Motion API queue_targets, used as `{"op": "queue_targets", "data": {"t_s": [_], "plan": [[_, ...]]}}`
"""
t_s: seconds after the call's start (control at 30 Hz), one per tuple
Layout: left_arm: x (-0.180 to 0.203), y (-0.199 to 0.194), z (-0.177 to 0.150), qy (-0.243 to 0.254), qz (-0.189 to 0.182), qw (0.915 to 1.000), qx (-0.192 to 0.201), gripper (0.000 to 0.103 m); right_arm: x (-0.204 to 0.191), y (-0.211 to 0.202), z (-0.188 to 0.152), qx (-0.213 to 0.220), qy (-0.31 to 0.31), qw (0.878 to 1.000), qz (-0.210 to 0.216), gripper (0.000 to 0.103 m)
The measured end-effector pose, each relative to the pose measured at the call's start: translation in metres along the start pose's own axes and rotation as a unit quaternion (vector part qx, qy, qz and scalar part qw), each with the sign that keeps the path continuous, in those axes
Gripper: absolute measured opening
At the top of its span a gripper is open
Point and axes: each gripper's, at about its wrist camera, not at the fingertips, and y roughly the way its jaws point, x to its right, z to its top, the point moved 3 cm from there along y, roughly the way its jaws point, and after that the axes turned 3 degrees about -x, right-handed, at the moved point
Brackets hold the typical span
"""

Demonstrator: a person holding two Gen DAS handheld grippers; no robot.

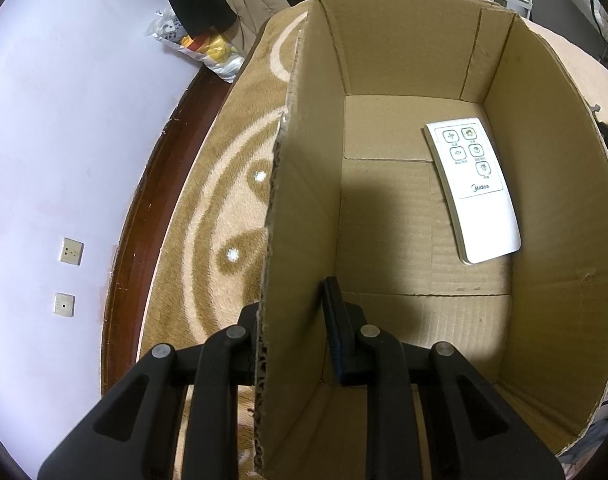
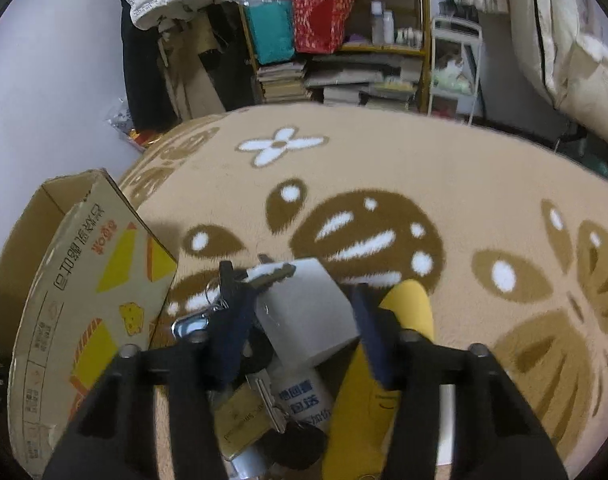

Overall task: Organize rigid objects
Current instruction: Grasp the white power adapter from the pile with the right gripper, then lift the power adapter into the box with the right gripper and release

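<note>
At 6 o'clock, left gripper (image 1: 294, 340) straddling cardboard box (image 1: 544, 208) wall, jaws parted, contact not discernible. White remote (image 1: 474, 190) flat inside at 2 o'clock. Right gripper (image 2: 300, 312) spread around grey block (image 2: 308, 312), keys (image 2: 240, 308) at 9 o'clock.

**Black tongs, dark blue pads**

Both tongs, left tongs (image 1: 300, 328) and right tongs (image 2: 300, 320), are matte black plastic linkages with round grey pivot pins. The right fingers (image 2: 232, 320) wear dark navy pads.

box (image 1: 404, 60): plain brown | remote (image 1: 474, 188): white | carpet (image 2: 424, 168): tan, brown-and-white leaves | cube (image 2: 308, 312): grey
</note>
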Motion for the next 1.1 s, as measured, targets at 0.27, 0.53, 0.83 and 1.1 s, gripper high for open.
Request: {"op": "queue_targets", "data": {"t_s": [0.27, 0.53, 0.83, 1.1], "plan": [[0.001, 0.0, 0.0, -0.001, -0.001, 1.0, -0.001, 0.021, 0.011, 0.014, 0.002, -0.02, 0.019, 0.999, 0.037, 0.058], [0.001, 0.0, 0.001, -0.003, 0.001, 1.0, -0.001, 0.021, 0.012, 0.026, 0.005, -0.051, 0.001, 0.997, 0.058, 0.064], [0.005, -0.002, -0.001, 0.0, 0.007, 1.0, 0.002, 0.021, 0.011, 0.032, -0.004, -0.048, -0.001, 0.998, 0.04, 0.06], [0.005, -0.001, 0.0, -0.001, 0.006, 1.0, 0.001, 0.022, 0.007, 0.022, -0.003, -0.022, -0.011, 1.0, -0.004, 0.054]]}}
